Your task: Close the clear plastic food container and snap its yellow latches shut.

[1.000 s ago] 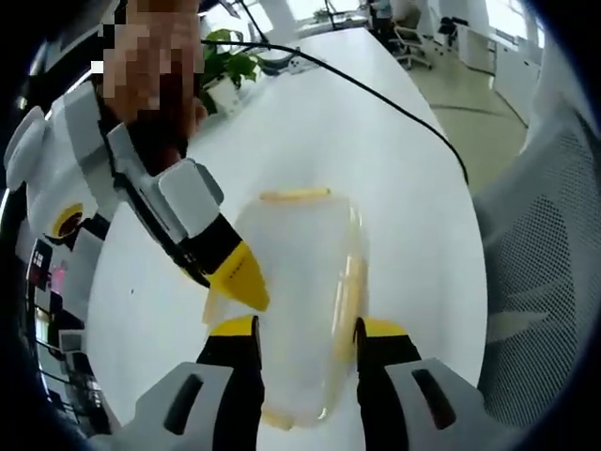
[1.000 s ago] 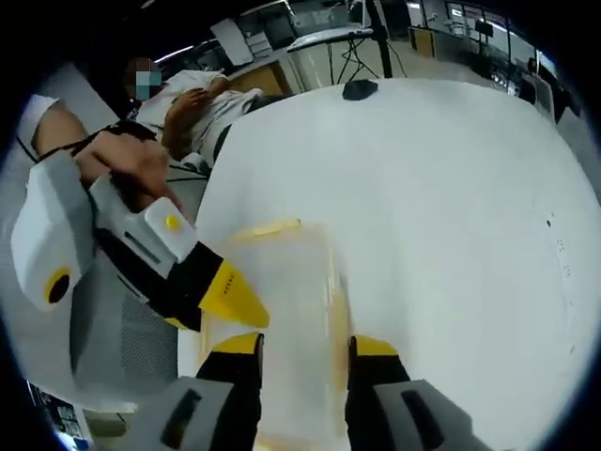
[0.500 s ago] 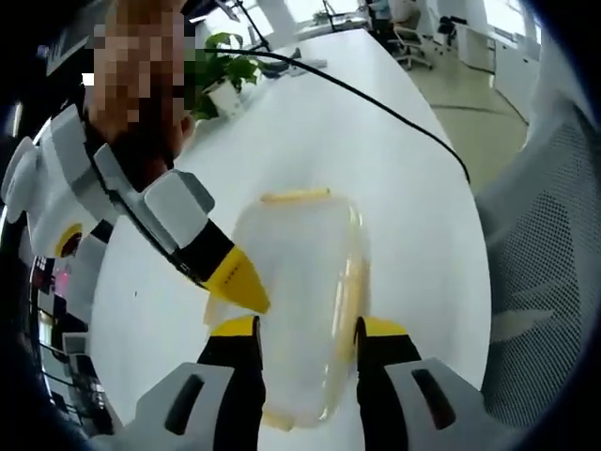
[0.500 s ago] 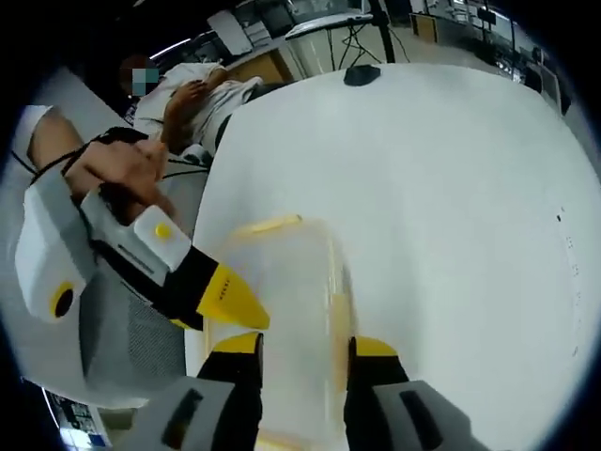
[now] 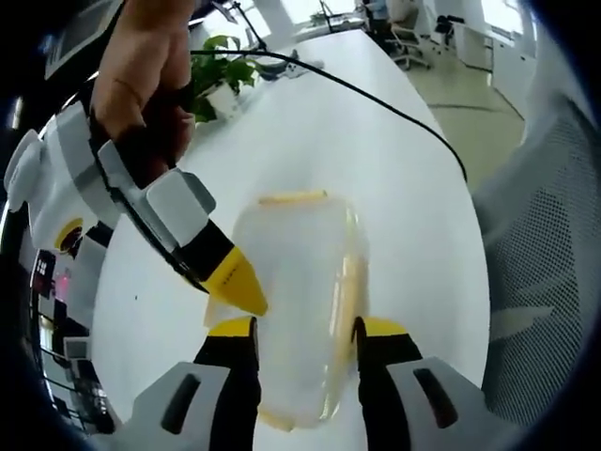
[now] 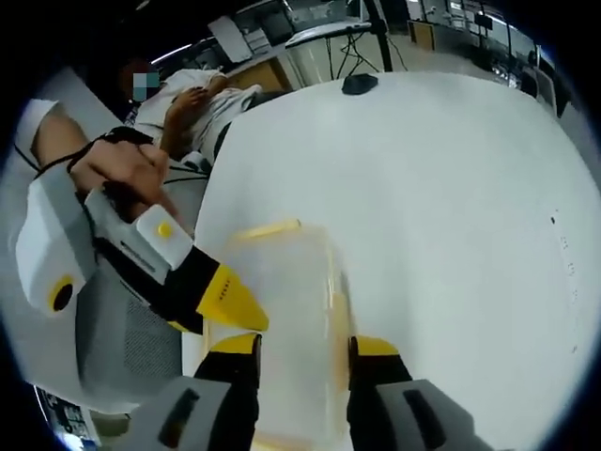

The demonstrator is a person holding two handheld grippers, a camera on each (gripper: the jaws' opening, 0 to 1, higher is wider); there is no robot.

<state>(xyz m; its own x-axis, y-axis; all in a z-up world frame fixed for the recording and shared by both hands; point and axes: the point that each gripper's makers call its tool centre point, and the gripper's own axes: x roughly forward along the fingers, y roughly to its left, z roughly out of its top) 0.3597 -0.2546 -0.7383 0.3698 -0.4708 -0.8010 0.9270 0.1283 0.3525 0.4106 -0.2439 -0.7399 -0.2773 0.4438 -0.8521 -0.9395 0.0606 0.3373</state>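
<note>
Left gripper view, container point(image 5: 300, 310) between left claw point(image 5: 302, 331) jaws

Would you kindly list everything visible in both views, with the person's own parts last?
food container: one, clear with yellow latches, on the table between both pairs of tongs.
table: one, white, under the container.
cable: one, black, running across the table top.
potted plant: one, green in a white pot, far end of the table.
mesh chair: one, grey, beside the table.
dark object: one, at the table's far edge; too small to identify.
seated person: one, beyond the table.
left tongs: yellow-tipped, jaws either side of the container.
right tongs: yellow-tipped, likewise.
</note>
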